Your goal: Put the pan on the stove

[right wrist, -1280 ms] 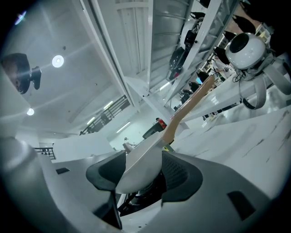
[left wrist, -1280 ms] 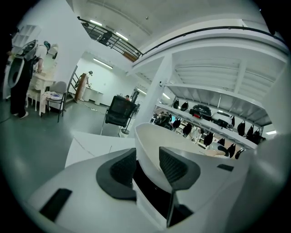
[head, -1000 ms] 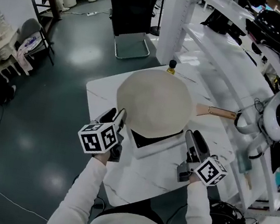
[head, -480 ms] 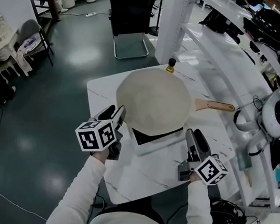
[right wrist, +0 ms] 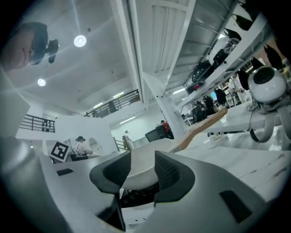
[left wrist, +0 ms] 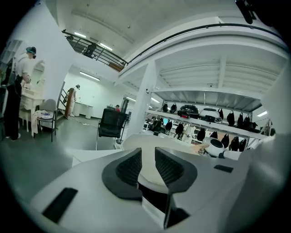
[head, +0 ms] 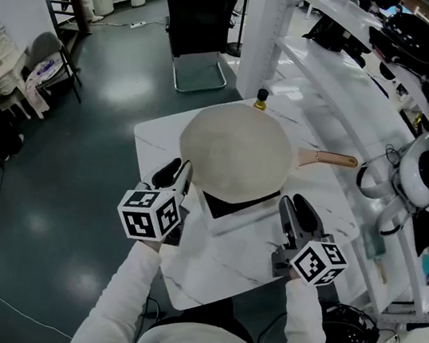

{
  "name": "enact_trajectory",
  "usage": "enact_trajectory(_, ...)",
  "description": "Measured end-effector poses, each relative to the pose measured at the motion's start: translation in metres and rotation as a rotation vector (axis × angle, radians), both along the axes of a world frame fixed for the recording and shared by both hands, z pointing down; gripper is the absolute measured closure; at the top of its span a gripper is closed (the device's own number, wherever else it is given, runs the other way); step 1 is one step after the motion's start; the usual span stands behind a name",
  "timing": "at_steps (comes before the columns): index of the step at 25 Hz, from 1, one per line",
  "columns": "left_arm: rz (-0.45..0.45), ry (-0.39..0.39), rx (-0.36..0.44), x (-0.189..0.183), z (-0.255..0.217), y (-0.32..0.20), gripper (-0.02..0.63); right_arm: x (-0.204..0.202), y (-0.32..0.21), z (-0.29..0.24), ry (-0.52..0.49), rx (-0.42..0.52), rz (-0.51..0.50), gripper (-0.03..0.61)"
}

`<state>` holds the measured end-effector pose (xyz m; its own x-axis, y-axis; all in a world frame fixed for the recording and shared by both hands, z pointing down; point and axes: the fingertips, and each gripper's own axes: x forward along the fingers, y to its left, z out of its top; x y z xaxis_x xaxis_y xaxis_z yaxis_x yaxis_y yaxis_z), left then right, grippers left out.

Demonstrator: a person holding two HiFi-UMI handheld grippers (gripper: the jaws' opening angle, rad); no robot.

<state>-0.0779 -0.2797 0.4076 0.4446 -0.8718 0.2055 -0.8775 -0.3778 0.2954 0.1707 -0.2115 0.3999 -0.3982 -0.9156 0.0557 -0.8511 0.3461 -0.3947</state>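
A cream pan (head: 236, 152) with a wooden handle (head: 326, 158) pointing right sits on a white stove (head: 232, 224) with a black top, on the marble table (head: 156, 135). My left gripper (head: 175, 175) is at the pan's front left rim and my right gripper (head: 296, 208) is apart from it at its front right. Both sets of jaws are closing with nothing between them. In the left gripper view the pan (left wrist: 173, 143) lies just beyond the left gripper (left wrist: 148, 159). In the right gripper view the pan (right wrist: 151, 146) shows past the right gripper (right wrist: 142, 157).
A small dark-capped bottle (head: 261, 100) stands at the table's far edge. White shelving (head: 348, 91) with helmets and round appliances runs along the right. A black chair (head: 201, 27) stands beyond the table. Headphones (head: 347, 329) lie low at the right.
Both grippers' jaws have narrowed. The left gripper has drawn back slightly toward me. The pan stays on the stove.
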Motion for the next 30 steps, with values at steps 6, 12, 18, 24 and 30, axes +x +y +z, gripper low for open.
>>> enact_trajectory(6, 0.026, -0.03, 0.031, 0.0, -0.008, 0.014, 0.549, -0.017, 0.012, -0.011, 0.097, 0.019, -0.01, 0.451)
enact_trajectory(12, 0.06, -0.044, 0.048, -0.003, -0.009, 0.032, 0.581, -0.038, 0.028, -0.015, 0.167, 0.038, -0.034, 0.521)
enact_trajectory(18, 0.085, -0.052, 0.066, -0.004, -0.012, 0.05, 0.594, -0.05, 0.043, -0.019, 0.212, 0.051, -0.042, 0.551)
enact_trajectory(24, 0.107, -0.064, 0.079, -0.003, -0.016, 0.063, 0.597, -0.051, 0.056, -0.022, 0.25, 0.053, 0.003, 0.551)
enact_trajectory(30, 0.131, -0.069, 0.081, -0.004, -0.013, 0.08, 0.597, -0.055, 0.072, -0.019, 0.266, 0.043, 0.039, 0.551)
